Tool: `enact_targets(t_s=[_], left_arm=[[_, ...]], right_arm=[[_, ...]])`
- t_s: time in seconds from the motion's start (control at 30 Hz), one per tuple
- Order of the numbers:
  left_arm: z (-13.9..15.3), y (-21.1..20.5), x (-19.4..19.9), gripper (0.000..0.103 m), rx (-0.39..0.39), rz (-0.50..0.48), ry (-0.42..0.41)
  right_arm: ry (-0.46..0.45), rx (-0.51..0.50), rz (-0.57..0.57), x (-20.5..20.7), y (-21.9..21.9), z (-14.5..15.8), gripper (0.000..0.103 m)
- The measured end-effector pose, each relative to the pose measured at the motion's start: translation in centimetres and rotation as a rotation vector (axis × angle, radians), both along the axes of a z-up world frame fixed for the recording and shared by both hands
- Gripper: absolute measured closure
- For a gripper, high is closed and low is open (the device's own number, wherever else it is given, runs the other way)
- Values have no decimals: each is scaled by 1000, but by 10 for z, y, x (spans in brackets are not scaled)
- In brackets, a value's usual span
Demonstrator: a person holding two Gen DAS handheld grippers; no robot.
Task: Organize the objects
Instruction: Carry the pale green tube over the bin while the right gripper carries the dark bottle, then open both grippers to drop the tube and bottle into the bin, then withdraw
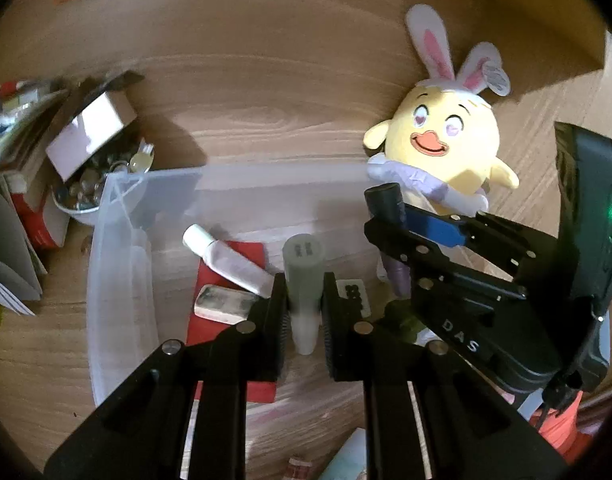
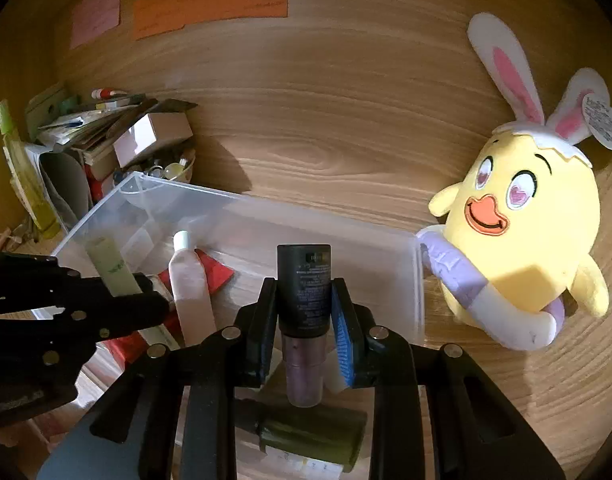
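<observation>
left gripper [image 1: 304, 304] clamped on grey-green tube [image 1: 304, 268] | right gripper [image 2: 304, 320] clamped on dark-capped bottle [image 2: 304, 280] | both over clear bin [image 2: 419, 280], near its front edge, likely for dropping in

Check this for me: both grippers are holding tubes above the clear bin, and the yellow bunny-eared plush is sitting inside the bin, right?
Not quite. The yellow plush sits outside the clear bin, on the wooden surface against its right wall, as the right wrist view shows. The rest holds: the left gripper grips a pale green tube and the right gripper a dark-capped tube above the bin.
</observation>
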State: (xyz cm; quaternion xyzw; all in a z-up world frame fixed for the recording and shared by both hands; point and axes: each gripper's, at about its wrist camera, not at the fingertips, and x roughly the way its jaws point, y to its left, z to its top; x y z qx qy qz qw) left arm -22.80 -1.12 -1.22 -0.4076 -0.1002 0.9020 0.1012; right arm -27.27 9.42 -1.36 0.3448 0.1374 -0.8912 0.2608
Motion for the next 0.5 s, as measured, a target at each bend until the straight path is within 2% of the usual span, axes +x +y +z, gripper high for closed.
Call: enact_targets(t_s=[0.13, 0.23, 0.3, 0.4, 0.47, 0.5], left_arm=[[-1, -8, -1, 88, -23, 53, 10], [1, -14, 1, 84, -35, 77, 17], [3, -18, 3, 70, -55, 99, 26], [8, -22, 6, 60, -71, 121, 43], [13, -23, 10, 58, -79, 127, 54], [15, -24, 12, 53, -86, 128, 60]], right_arm=[[-63, -36, 35, -3, -6, -8, 79], [-73, -31, 48, -2, -10, -11, 79], [-78, -28, 58, 0, -12, -11, 79], [-67, -22, 65, 5, -12, -7, 78], [-55, -26, 62, 7, -9, -2, 69], [-51, -34, 58, 8, -7, 1, 65]])
